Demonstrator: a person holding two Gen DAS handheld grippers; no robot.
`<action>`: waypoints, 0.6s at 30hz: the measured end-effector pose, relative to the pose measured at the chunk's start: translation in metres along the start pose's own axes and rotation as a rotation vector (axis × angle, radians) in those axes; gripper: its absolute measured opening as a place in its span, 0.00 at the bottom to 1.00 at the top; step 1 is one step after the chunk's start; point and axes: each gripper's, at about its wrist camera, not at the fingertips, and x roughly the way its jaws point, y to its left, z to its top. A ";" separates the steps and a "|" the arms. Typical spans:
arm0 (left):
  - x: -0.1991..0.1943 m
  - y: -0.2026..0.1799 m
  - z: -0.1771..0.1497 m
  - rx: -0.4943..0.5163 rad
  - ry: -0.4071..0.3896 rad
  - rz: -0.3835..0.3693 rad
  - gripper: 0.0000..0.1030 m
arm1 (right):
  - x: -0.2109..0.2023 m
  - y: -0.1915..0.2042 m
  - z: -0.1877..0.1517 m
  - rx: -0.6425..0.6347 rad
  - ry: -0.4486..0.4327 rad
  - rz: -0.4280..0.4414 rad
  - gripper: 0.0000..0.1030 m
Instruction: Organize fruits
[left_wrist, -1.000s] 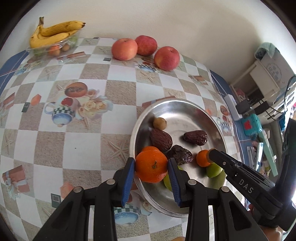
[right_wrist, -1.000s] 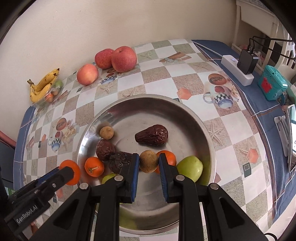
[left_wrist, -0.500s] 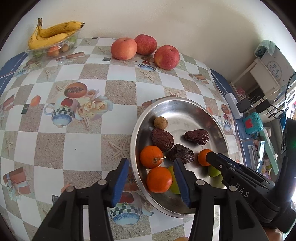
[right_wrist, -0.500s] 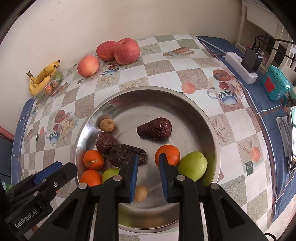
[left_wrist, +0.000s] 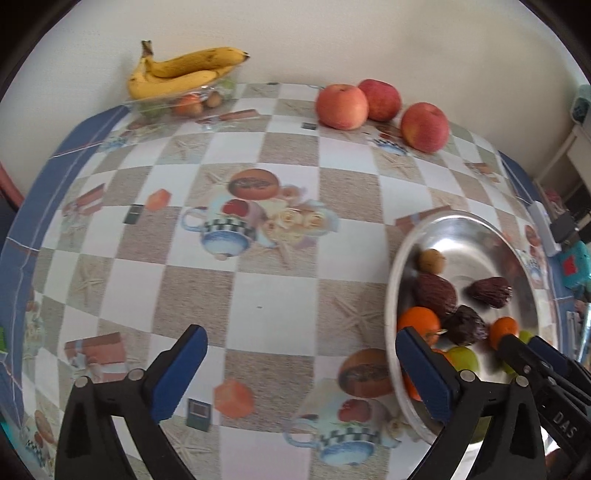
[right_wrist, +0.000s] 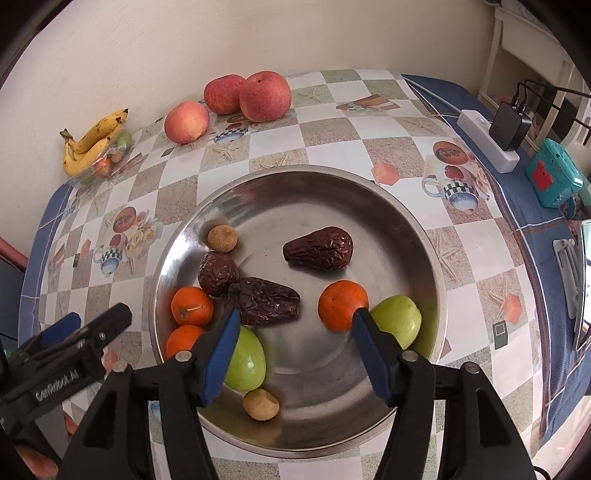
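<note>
cream wall (right_wrist: 332, 33) behind checkered tablecloth (left_wrist: 273, 306).

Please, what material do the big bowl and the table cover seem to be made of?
The bowl looks like polished metal, probably stainless steel: silver-grey, with soft mirror reflections of the fruit on its wall. The table cover seems to be a printed plastic or oilcloth sheet: it lies smooth and has a slight sheen, with a checked pattern of cups and starfish. The exact plastic cannot be told.

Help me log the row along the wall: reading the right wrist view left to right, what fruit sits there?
Bananas → pale apple → red apple at the back → big red apple.
</note>
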 end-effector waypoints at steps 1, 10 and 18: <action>0.000 0.002 0.000 -0.001 -0.004 0.011 1.00 | 0.000 0.001 -0.001 -0.008 0.000 -0.003 0.63; 0.003 0.013 -0.008 -0.004 0.006 0.036 1.00 | -0.001 0.012 -0.010 -0.056 -0.053 0.002 0.89; -0.007 0.016 -0.008 0.006 -0.037 0.133 1.00 | 0.000 0.006 -0.013 -0.011 -0.066 0.018 0.90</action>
